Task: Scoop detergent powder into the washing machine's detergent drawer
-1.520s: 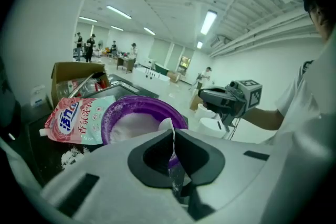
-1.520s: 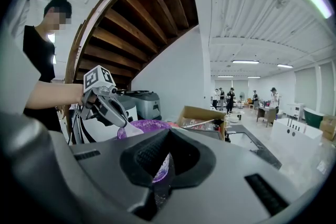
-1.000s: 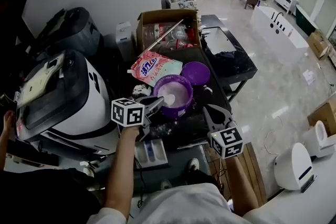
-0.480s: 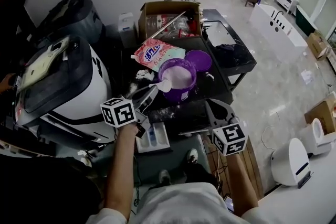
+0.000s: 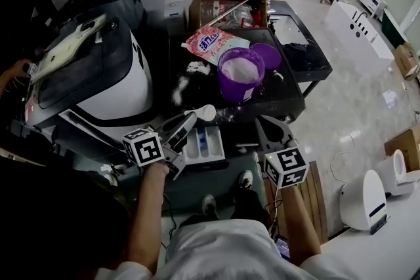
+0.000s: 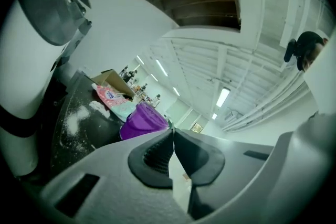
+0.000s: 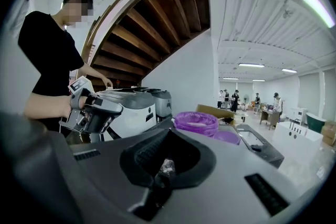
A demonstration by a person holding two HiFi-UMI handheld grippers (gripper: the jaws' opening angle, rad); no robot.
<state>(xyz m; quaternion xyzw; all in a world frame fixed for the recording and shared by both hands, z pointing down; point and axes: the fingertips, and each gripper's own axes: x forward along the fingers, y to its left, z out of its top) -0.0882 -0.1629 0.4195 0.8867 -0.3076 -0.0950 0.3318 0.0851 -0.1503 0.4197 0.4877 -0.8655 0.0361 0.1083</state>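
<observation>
Left claw closed on the white handle of the scoop. Scoop bowl heaped with white powder, held up near the far end of the pulled-out detergent drawer. Right claw pinched together, nothing in it, just right of the drawer. Purple tub of powder stands on the black desk, purple lid and detergent bag behind it. Spilt powder on the desk. Washing machine at left.
</observation>
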